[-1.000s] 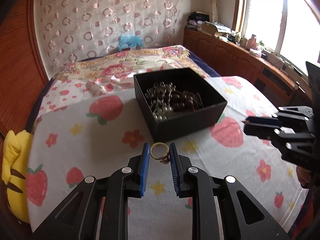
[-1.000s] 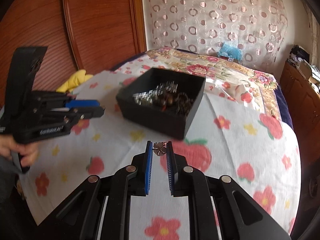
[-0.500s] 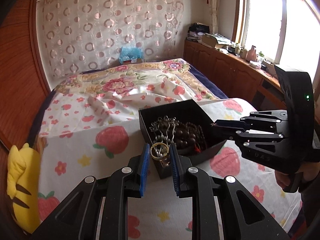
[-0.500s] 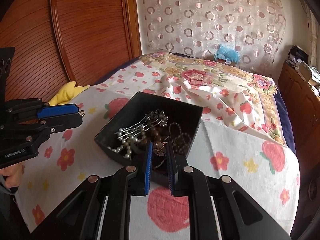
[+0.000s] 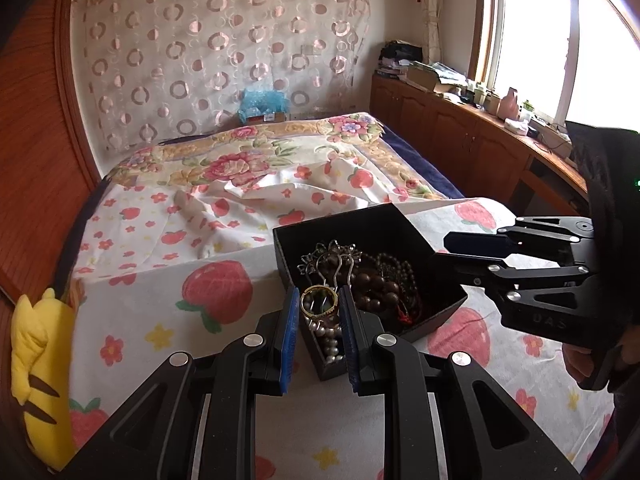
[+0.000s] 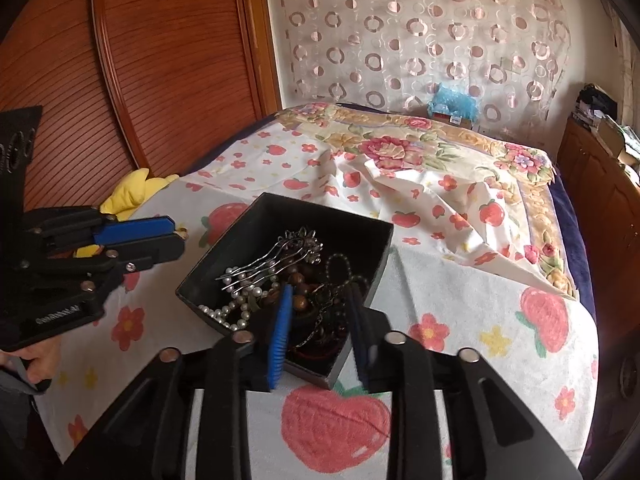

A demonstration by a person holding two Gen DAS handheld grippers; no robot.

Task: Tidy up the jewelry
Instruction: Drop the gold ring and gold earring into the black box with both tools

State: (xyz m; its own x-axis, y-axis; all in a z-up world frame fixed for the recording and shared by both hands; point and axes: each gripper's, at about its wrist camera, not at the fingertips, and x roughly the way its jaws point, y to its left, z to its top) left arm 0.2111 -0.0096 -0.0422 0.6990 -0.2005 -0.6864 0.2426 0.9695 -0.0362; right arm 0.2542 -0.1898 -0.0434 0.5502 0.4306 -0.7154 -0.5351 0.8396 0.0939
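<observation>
Both tongs are hanging over the black box (image 5: 440,312) right now. Left gripper (image 5: 319,304) has its blue pads pinched on a gold ring (image 5: 319,301), which sits upright between the fingertips, right above the near corner of the box. Right gripper (image 6: 320,312) has its fingers spread wide with nothing between them, tips just over the near edge of the box (image 6: 360,248).

Inside the box it's a proper tangle: a string of pearls (image 6: 236,304), a silver hair pin (image 6: 280,252) lying across the top, dark brown wooden beads (image 5: 372,288) and some darker chain stuff I can't really make out.

Box sits on a strawberry-print sheet (image 5: 160,312) spread over the bed. Yellow plush toy (image 5: 40,368) is jammed at the left edge of the bed, by the wooden panel.
</observation>
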